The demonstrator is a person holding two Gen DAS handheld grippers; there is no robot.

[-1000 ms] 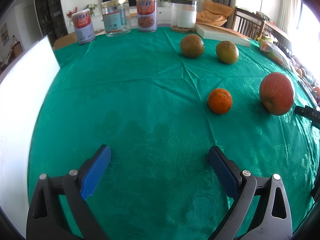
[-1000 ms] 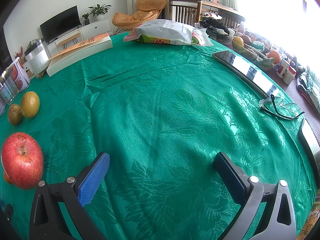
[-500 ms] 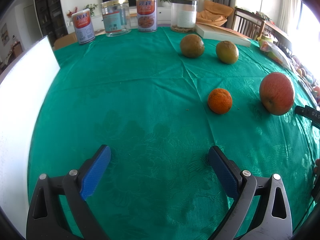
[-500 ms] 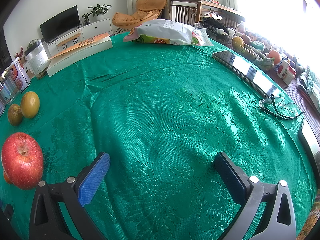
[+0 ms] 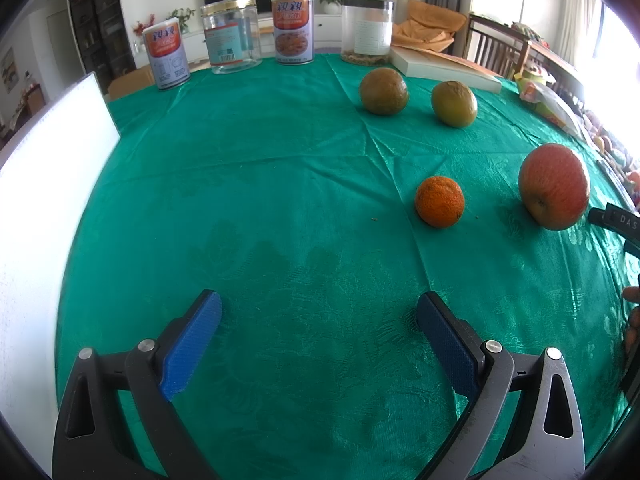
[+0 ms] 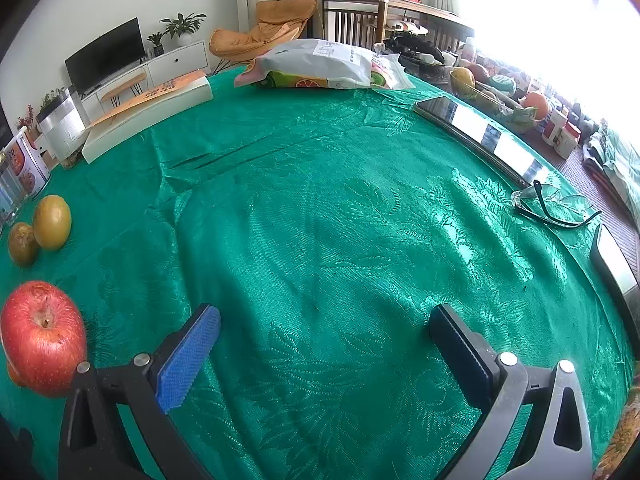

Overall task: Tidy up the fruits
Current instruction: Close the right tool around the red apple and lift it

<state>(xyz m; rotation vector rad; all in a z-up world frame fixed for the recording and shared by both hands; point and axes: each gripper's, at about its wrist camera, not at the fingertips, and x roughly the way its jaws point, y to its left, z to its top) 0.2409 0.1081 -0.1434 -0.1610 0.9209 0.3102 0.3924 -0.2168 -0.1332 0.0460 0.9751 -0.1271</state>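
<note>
Left gripper (image 5: 318, 322): bottom of the left wrist frame, blue-padded fingers (image 5: 192, 338) spread wide, nothing between them, only green cloth.
Right gripper (image 6: 324, 334): bottom of the right wrist frame, fingers likewise released and empty; its black tip shows at the right edge of the left wrist frame, just beside the apple.
Table (image 5: 260, 184): round, covered in a green patterned cloth; every fruit rests on it, each apart from the others.
Small bright orange tangerine (image 5: 439, 201): middle right of the left wrist frame, ahead and to the right of the left fingers, the nearest fruit to them; round, so no long axis to align with.
Large red apple (image 6: 42, 336): lower left edge of the right wrist frame, just beside the right gripper's left finger but outside the gap, stem dimple facing up; in the left wrist frame it sits at the right edge, past the tangerine.
Nearer arm, as a judgement: right for the apple, needing a swing to its left; left for the tangerine.
Two dull green-brown round fruits (image 5: 383, 91): upper right of the left wrist frame, side by side, well apart from both grippers.
Cans and clear jars (image 5: 292, 28): top of the left wrist frame, lined along the far rim.
</note>
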